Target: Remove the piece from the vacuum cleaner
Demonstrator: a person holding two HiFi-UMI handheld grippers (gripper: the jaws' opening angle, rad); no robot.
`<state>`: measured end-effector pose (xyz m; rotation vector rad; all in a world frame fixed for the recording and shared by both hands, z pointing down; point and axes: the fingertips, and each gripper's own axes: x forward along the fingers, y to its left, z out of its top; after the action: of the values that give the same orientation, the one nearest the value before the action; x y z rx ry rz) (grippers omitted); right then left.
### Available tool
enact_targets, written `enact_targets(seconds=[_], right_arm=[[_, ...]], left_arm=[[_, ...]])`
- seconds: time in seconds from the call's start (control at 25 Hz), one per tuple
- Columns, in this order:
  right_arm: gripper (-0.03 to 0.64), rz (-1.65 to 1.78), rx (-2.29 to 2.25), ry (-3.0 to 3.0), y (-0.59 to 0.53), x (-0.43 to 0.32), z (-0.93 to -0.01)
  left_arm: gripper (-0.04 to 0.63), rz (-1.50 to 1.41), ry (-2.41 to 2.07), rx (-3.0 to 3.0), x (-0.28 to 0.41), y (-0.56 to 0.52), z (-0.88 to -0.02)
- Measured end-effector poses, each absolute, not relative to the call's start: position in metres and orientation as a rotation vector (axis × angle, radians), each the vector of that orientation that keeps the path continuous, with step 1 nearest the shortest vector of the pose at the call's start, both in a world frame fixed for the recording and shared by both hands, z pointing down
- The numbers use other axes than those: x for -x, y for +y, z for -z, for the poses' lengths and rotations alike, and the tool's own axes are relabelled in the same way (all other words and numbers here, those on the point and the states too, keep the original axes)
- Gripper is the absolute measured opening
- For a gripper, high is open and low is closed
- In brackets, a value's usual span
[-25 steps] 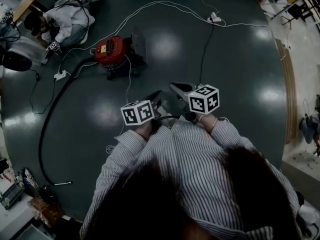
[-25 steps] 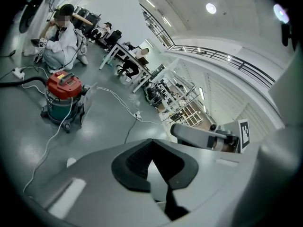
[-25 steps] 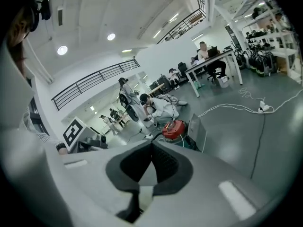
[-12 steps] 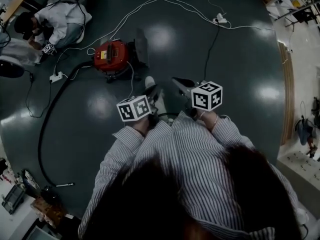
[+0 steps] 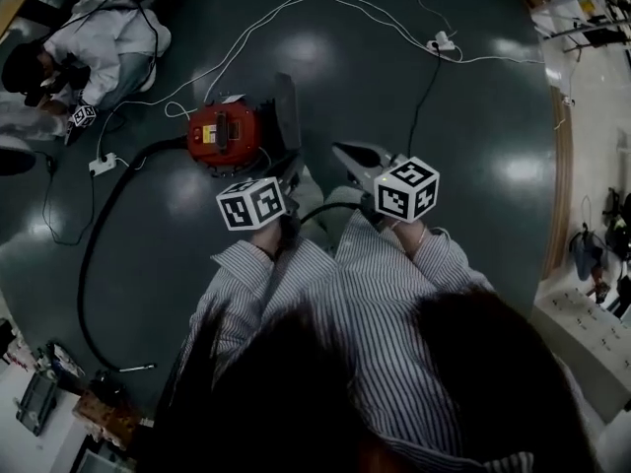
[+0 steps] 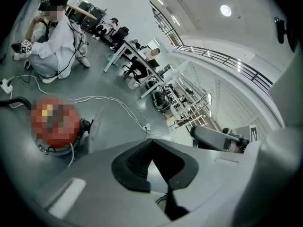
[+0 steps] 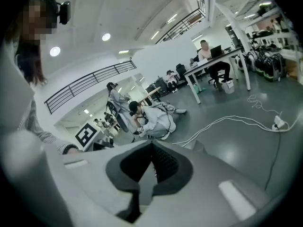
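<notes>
Vacuum cleaner: a red canister unit that stands on the dark floor, ahead of me and slightly to my left. A black hose leaves its left side and curves away across the floor toward the lower left. A white cable runs from the canister area to a power strip at the far right.

Left gripper: I hold it in front of my torso with the forearm bent forward in a striped sleeve. Its tips point toward the canister and lie near its right side, not in contact. In the left gripper view the jaws are fully closed, pad against pad, with nothing between them.

Right gripper: held beside the left one at about the same height, tips angled up and to the left, clear of the canister. Its jaws are also closed together and hold nothing.

A seated person in white occupies the floor at the upper left, well apart from the canister.
</notes>
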<state>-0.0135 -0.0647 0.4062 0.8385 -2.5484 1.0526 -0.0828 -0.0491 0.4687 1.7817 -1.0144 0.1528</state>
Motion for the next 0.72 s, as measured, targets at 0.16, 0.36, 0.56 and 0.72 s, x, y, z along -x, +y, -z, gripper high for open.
enact_targets(seconds=[0.16,0.36,0.56,0.72], right_arm=[[0.002,-1.075,-0.787,-2.485,-0.074,0.024,-0.434],[0.002,-1.212,-0.744,-2.392,-0.081,0.025,-0.475],[0.002,-1.179,-0.710,-2.312,-0.095,0.024,-0.525],[0.002,-1.139,-0.685,-2.261,-0.116,0.033,-0.575]], left_arm=[[0.006,-0.183,-1.044,-1.713,0.096,-0.060,-0.501],[0.006,-0.178,-1.051,-1.596,0.100,-0.060,-0.538],[0.006,-0.197,-1.083,-1.549,0.096,-0.066,-0.576],[0.006,-0.207,-1.130,-1.493,0.094,-0.079,-0.620]])
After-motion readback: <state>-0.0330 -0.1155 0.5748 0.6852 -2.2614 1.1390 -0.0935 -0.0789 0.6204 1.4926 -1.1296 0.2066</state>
